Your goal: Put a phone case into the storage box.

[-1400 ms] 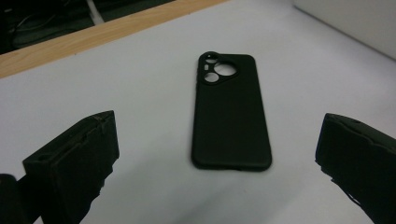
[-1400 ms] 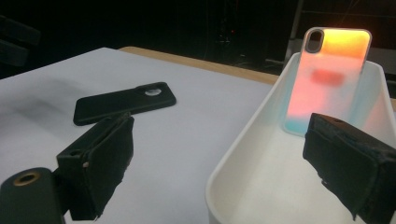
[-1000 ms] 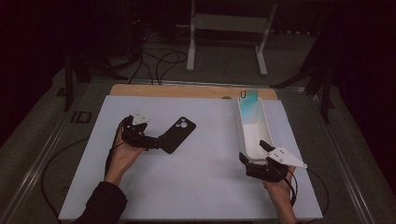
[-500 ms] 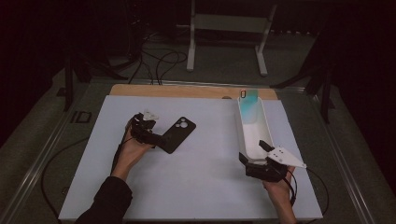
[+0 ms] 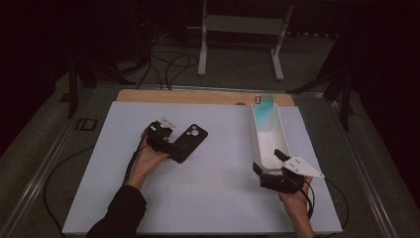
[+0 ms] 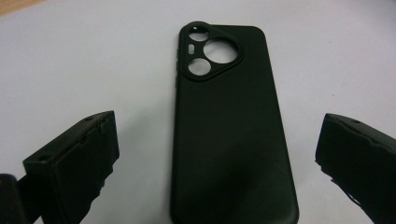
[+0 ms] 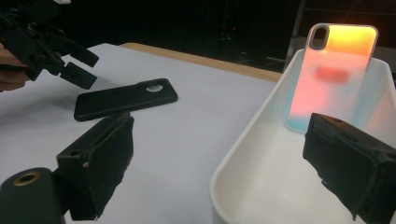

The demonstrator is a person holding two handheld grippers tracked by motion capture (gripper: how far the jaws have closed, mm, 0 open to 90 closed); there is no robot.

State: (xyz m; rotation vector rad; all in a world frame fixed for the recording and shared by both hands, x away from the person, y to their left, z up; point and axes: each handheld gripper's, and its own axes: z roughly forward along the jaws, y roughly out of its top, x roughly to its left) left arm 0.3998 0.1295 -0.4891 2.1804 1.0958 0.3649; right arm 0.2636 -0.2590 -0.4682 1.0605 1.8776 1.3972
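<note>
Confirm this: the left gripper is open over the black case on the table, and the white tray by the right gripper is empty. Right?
Not quite. The tray is not empty: a translucent case leans upright against its far end, as the right gripper view shows. The rest stands: the left gripper is open over the black case, and the right gripper is at the tray's near end.

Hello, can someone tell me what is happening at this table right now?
A person works with two handheld grippers. The left gripper is open, its jaws on either side of a black phone case lying flat on the white table; it has not closed on it. The right gripper is open at the near end of a white tray, where a translucent case leans against the far wall.
</note>
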